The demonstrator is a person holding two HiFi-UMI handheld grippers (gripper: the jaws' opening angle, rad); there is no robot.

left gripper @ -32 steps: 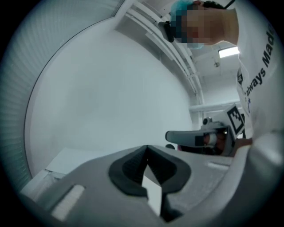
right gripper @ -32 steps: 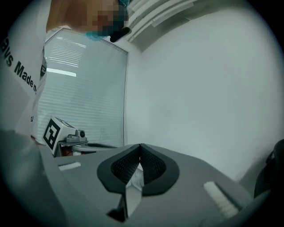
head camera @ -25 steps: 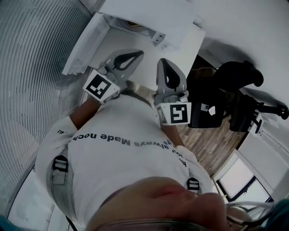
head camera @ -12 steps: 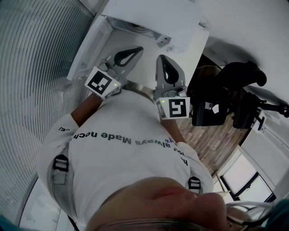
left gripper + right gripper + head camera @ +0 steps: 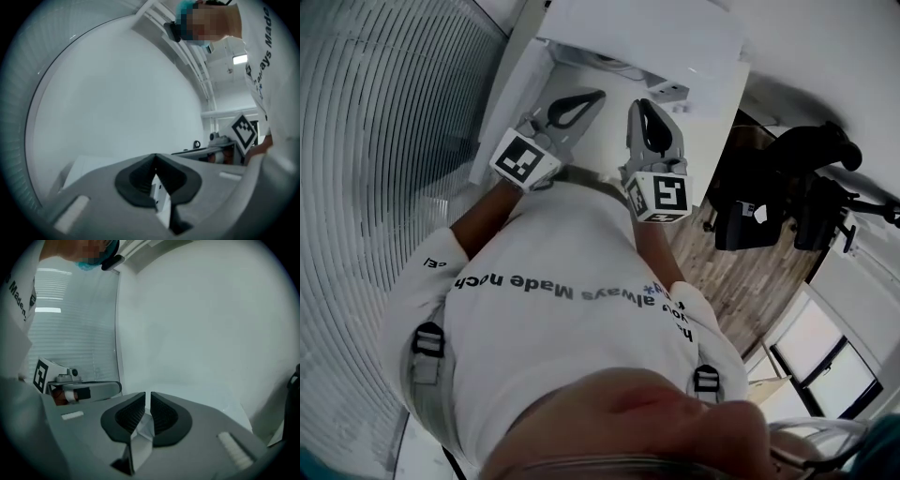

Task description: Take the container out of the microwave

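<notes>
**Desk:** What are your fingers doing?

**Me:** My right gripper (image 5: 147, 398) is just opening. A thin slit shows between its ribbed pads (image 5: 129, 414), with nothing in it. My left gripper (image 5: 155, 158) is pinched tip to tip, and it is empty too.

**Desk:** What has changed?

**Me:** Both have come forward over the last second toward the microwave (image 5: 647, 33), whose door (image 5: 508, 103) looks swung open at the left. I read this as the start of the reach. Nothing is gripped yet.

**Desk:** And the container (image 5: 614, 64)?

**Me:** Still inside, I judge. The head view shows only a pale rounded shape in the oven's mouth, apart from my tips. What it holds, I cannot tell.
</notes>
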